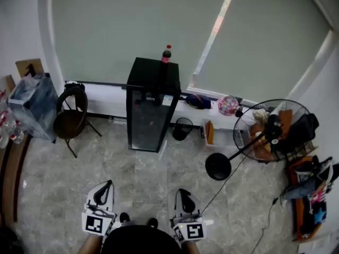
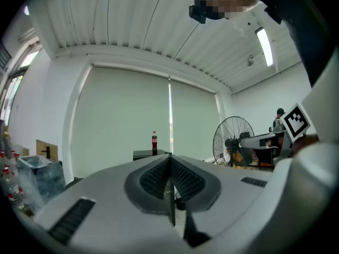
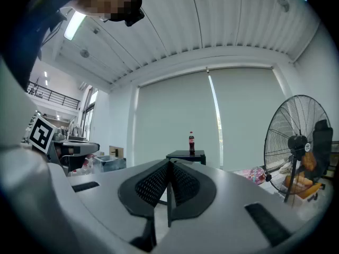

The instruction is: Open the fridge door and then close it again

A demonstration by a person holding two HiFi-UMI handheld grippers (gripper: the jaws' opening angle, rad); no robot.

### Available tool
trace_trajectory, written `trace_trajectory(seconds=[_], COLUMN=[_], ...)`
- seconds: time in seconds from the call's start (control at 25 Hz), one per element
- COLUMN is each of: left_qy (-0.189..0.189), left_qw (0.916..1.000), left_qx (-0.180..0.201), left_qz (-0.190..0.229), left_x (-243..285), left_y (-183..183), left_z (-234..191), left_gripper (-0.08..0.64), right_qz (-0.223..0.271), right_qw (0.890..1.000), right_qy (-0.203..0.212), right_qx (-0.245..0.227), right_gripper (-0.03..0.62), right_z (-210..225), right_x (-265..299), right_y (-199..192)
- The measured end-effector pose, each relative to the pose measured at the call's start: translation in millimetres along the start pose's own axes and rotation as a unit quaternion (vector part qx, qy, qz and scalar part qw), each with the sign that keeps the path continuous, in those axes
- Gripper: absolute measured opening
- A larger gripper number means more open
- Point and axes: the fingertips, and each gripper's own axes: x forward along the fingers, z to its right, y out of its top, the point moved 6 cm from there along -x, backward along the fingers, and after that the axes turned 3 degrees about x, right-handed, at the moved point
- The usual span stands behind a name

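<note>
Fridge [image 1: 152, 110], black, boxy and glass-fronted, is standing beyond open marbled floor [image 1: 137, 179] between chair [image 1: 70, 116] and fan [image 1: 269, 130]; you are holding left tool [image 1: 109, 183] and right tool [image 1: 180, 191] pinched together, empty.

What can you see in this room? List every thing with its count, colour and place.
fridge: one, black, centre, against the window wall
bottle: one, dark with red label, on the fridge top
chair: one, dark, left of the fridge
waste bin: one, black, right of the fridge
fan: one, black, standing at right
left gripper: one, grey, bottom left, jaws shut
right gripper: one, grey, bottom right, jaws shut
</note>
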Motion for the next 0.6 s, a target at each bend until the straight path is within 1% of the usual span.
trace_trajectory(seconds=[0.16, 0.4, 0.52, 0.6], left_qy=[0.002, 0.002, -0.001, 0.002], left_qw=[1.0, 1.0, 0.9999, 0.9999], left_qx=[-0.002, -0.004, -0.01, -0.007], left_qz=[-0.005, 0.0, -0.01, -0.012], left_x=[1, 4, 2, 2], left_y=[-3, 0, -8, -9], left_z=[-3, -3, -3, -3], left_gripper=[0.008, 0.008, 0.008, 0.008], right_qz=[0.002, 0.002, -0.001, 0.003], right_qw=[1.0, 1.0, 1.0, 1.0], right_qy=[-0.001, -0.004, -0.003, -0.004], right_qx=[-0.001, 0.001, 0.005, 0.005], right_gripper=[0.014, 0.014, 0.014, 0.014], right_z=[0, 0, 0, 0], right_x=[2, 3, 3, 4], right_y=[-1, -3, -3, -1])
